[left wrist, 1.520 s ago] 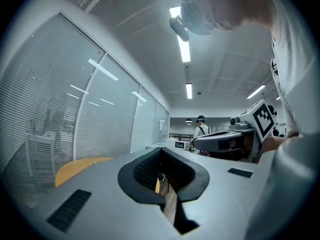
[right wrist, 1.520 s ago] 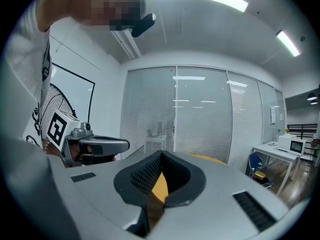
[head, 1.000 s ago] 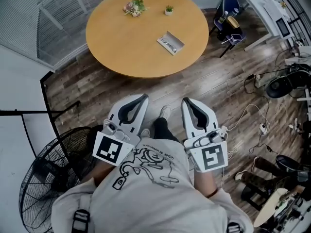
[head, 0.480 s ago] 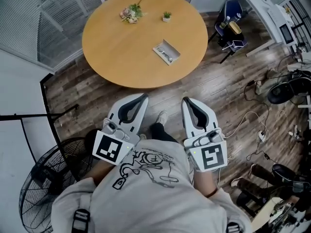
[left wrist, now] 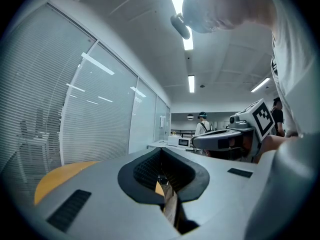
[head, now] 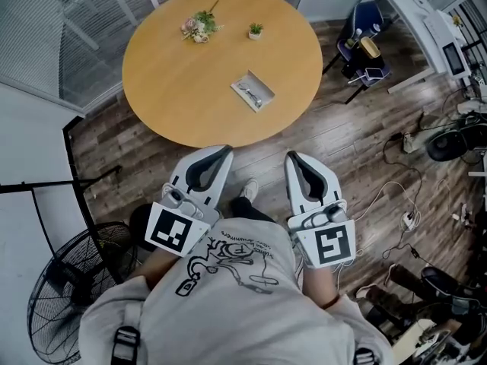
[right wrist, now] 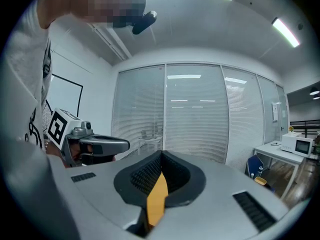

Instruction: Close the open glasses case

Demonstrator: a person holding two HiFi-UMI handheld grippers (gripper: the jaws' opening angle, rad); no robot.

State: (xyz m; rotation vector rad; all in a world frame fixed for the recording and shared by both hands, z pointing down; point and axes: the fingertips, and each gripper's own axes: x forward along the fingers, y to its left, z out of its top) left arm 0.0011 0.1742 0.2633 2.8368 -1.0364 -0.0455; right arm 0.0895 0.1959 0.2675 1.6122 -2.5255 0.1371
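At the far left, a floor fan (head: pixel 68 299) standing on the dark wood floor (head: pixel 335 139), well apart from everything else; beyond it in the head view, a round wooden bench (head: pixel 167 74) carrying a small flower bunch (head: pixel 195 27) and a tiny potted plant (head: pixel 256 30) near its far edge; towards the near right of the top, the open glasses case (head: pixel 253 91), lying flat with what look like spectacles inside, too small to tell more; closer in, held low against a printed grey shirt (head: pixel 228 280), the left gripper (head: pixel 219 157) with jaws pressed together at the tips and nothing between them; just beside it, the right gripper (head: pixel 295 163) in the same state, tips touching, empty, pointed towards the bench; both well apart from the case, so probably the approach stage, with no closing begun. Possible trouble from here: pushing the light case across the smooth top instead of folding the lid over; pressing the lid with one gripper alone and letting the base skid towards the bench edge; trapping a spectacle arm under the lid if not lying flat; catching a foot in the cables (head: pixel 408 220) on the floor at the right.
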